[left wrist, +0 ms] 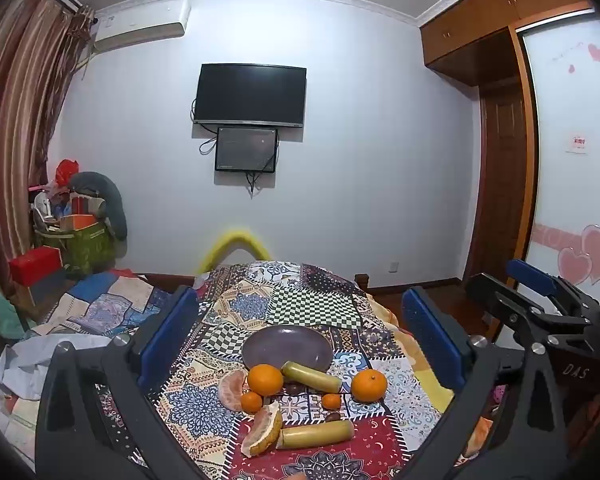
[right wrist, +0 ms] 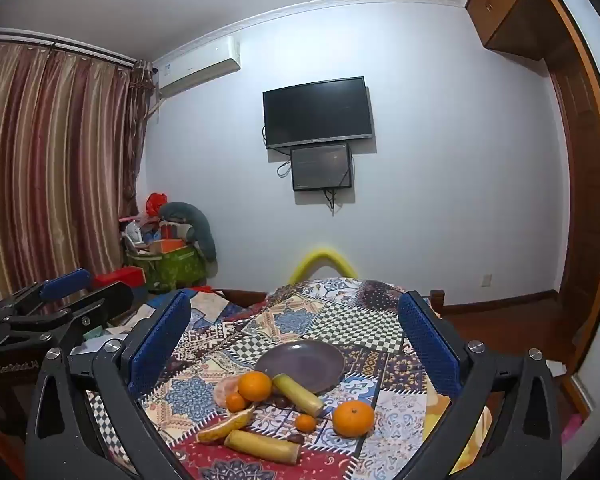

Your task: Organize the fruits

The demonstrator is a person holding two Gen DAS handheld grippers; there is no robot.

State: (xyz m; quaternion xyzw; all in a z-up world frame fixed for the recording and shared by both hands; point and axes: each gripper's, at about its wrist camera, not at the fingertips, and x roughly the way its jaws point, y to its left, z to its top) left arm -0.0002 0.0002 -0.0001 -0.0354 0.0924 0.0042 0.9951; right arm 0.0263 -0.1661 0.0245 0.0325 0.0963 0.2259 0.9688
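plates (left wrist: pixel 287 346): 1 | large oranges (left wrist: pixel 265 379): 2 | small oranges (left wrist: pixel 251 401): 2 | sugarcane pieces (left wrist: pixel 311 377): 2 | pomelo pieces (left wrist: pixel 265 430): 2

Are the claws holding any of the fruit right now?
No. The left claw and right claw are both open and hold nothing; the fruit lies on the patchwork cloth.

Even, cool indoor light from overhead, soft shadows under the black wall-mounted television (left wrist: pixel 250 95). Strong fisheye bending, dark vignette at 7 and 5 o'clock corners. Yellow curved foam piece (left wrist: pixel 236 246) blurry; frames slightly soft, compression-smeared.
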